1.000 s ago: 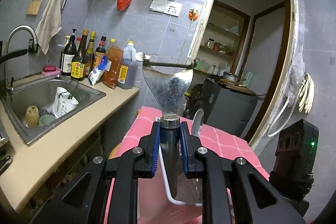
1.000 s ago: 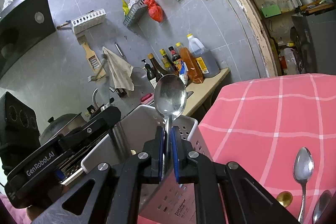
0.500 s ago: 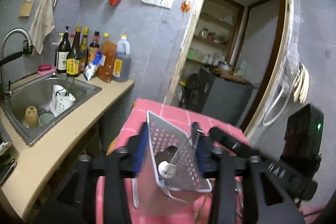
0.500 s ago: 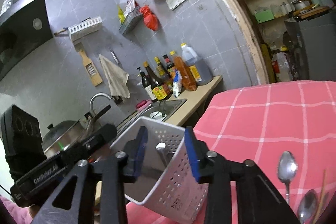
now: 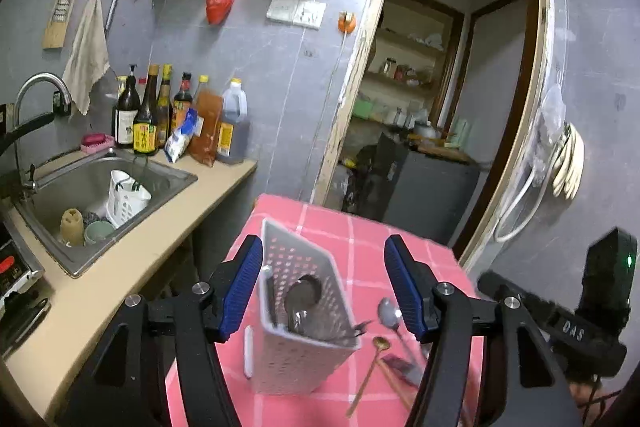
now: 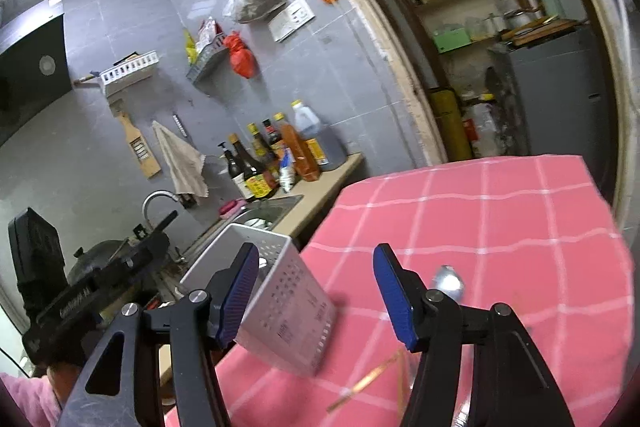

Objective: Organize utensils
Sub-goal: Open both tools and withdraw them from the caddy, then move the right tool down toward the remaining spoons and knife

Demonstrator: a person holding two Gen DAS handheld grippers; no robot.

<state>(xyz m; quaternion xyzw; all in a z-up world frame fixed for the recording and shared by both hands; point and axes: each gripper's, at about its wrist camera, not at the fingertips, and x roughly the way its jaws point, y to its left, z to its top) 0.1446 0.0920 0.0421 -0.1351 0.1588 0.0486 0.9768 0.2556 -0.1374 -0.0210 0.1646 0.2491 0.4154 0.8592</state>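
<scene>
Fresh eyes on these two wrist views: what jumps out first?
The white perforated utensil caddy stands on the pink checked tablecloth, with utensils already standing inside it. The left gripper and right gripper both have open blue-padded jaws, just widened, gripping nothing. Loose spoons lie on the cloth to the caddy's right in the left wrist view.

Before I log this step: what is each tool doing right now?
Left tool: open, jaws just widened, holding nothing; the white utensil holder stands beyond it.
Right tool: open, jaws just widened, empty.
</scene>
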